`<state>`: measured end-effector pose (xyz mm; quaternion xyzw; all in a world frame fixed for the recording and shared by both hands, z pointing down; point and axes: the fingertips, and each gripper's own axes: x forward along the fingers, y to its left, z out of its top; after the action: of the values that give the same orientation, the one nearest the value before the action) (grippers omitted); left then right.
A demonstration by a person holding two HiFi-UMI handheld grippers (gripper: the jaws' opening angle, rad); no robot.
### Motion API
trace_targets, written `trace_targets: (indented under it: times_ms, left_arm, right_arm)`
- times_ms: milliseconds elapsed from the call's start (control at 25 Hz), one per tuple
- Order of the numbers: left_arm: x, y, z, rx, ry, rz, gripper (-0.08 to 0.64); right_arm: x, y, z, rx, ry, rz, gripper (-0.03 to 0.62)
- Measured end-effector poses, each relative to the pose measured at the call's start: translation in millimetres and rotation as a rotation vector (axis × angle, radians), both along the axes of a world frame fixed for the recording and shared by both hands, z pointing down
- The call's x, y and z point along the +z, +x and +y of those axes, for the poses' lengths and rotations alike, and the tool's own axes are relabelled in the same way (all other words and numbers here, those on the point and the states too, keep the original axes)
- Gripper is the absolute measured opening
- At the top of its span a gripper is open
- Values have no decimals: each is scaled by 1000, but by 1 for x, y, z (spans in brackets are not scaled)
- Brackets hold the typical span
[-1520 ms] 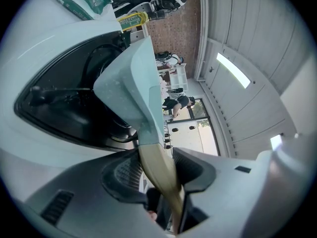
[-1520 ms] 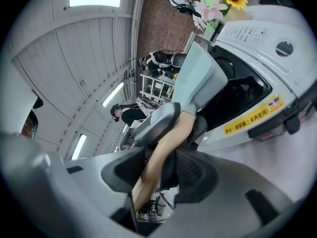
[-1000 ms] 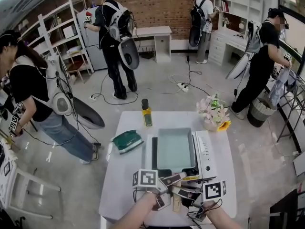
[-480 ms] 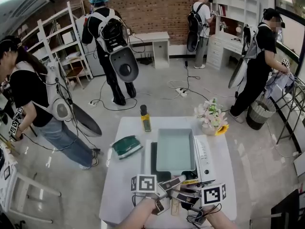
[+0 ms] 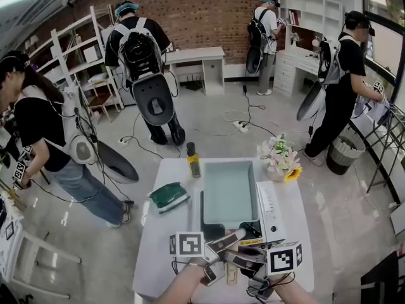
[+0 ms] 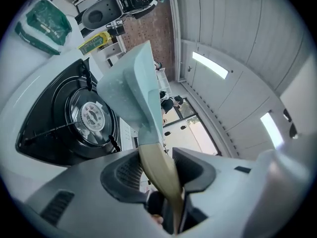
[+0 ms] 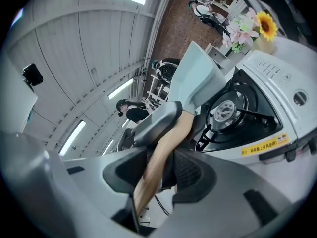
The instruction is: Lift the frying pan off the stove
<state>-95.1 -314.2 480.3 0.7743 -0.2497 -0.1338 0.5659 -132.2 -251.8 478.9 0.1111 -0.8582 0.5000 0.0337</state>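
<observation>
Frying pan (image 5: 230, 193) hangs above the stove (image 5: 271, 209), left tongs (image 6: 161, 171) and right tongs (image 7: 157, 168) clamped on its handle (image 7: 173, 130).

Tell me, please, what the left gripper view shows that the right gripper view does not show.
Only the left gripper view shows the green packet and the yellow bottle, both far beyond the burner. Only the right gripper view shows the flowers with a sunflower, the white control panel and the yellow label. Both show the pale blue frying pan held above the bare burner. In each view the pan's wooden handle is clamped between that view's own jaws, for the left gripper and the right gripper alike.
</observation>
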Motion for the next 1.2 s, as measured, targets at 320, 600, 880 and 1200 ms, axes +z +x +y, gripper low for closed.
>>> trace_targets:
  times_ms: [320,600,880,1200]
  left_arm:
    - [-20,0,5,-8,62,-1,175]
    - [-40,2,13,-8,110,-12,175]
    - [-55,5,24,2,168,-41,175]
    - [-71,7,32,15,218,-58,175]
  right_arm:
    - [-14,1,7,0,45,-4,163]
    - [-31,3,14,7,94,-5,161]
    - [-42,5,25,15,144,-3,160]
    - [-55,6,32,27,185,-8,160]
